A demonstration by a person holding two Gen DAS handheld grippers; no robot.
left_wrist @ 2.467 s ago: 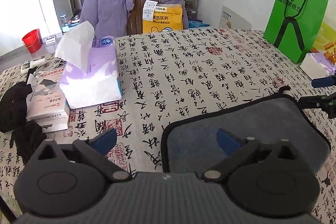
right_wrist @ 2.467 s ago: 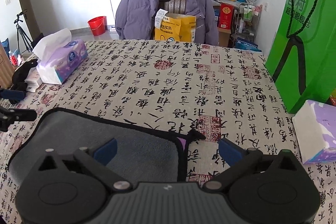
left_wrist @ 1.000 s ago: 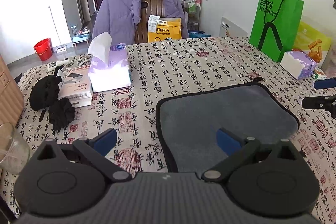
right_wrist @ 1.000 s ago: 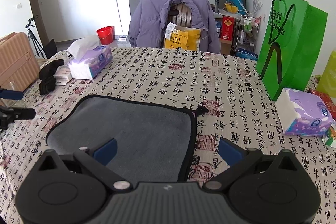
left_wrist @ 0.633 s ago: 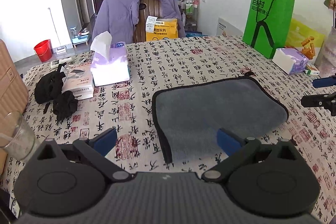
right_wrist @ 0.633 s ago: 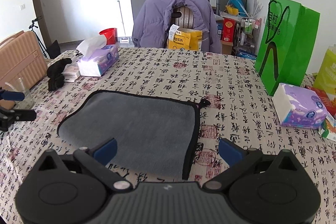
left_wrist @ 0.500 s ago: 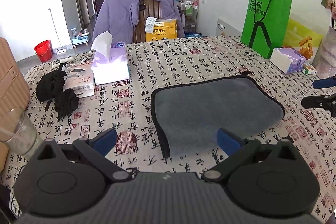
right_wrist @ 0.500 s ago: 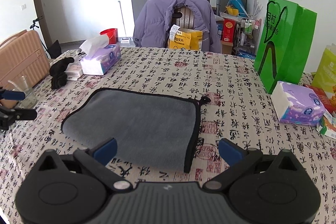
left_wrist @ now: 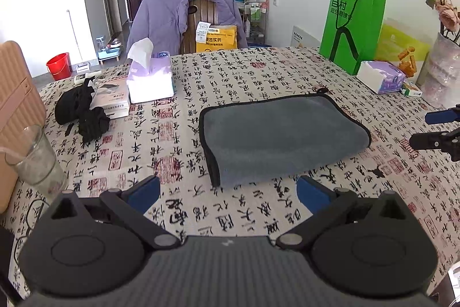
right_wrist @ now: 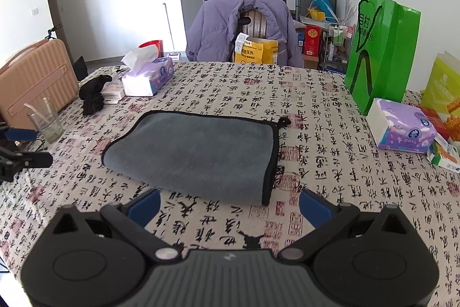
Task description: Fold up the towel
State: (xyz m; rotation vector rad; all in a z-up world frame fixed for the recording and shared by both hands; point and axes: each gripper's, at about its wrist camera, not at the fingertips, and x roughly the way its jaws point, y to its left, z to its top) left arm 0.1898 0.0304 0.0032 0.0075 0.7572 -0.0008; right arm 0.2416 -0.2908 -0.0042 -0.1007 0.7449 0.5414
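Left wrist view: grey plush towel with black piping (left_wrist: pixel 281 134), lying folded over on the calligraphy-printed tablecloth (left_wrist: pixel 230 71), rounded fold edge nearest the camera, bound edges at the far side and at one end. Left gripper (left_wrist: pixel 227 193): blue-padded jaws spread wide, nothing held, hovering short of the near fold and not touching it. Right gripper (right_wrist: pixel 228 202): likewise wide open and empty, poised before the towel's piped corner. Hazards, judged: a further fold could slide the thick pile askew, since the layers look loose and nothing pins them; a jaw catching only the top layer would peel the fold open; a jaw dragging low could bunch the tablecloth beneath. Clear drinking glass with a straw (right_wrist: pixel 46 120) stands near the table's left edge, close to the left gripper's tip as seen from the right wrist view, and a sideways swing there could tip it. Room: bare cloth all round the towel, widest beyond it. Purple-and-white tissue pack (right_wrist: pixel 401 128) and upright green paper bag (right_wrist: pixel 379 53) bound the right side; black fabric bundle (left_wrist: pixel 80 111) and white tissue box (left_wrist: pixel 149 79) stand well apart at far left.
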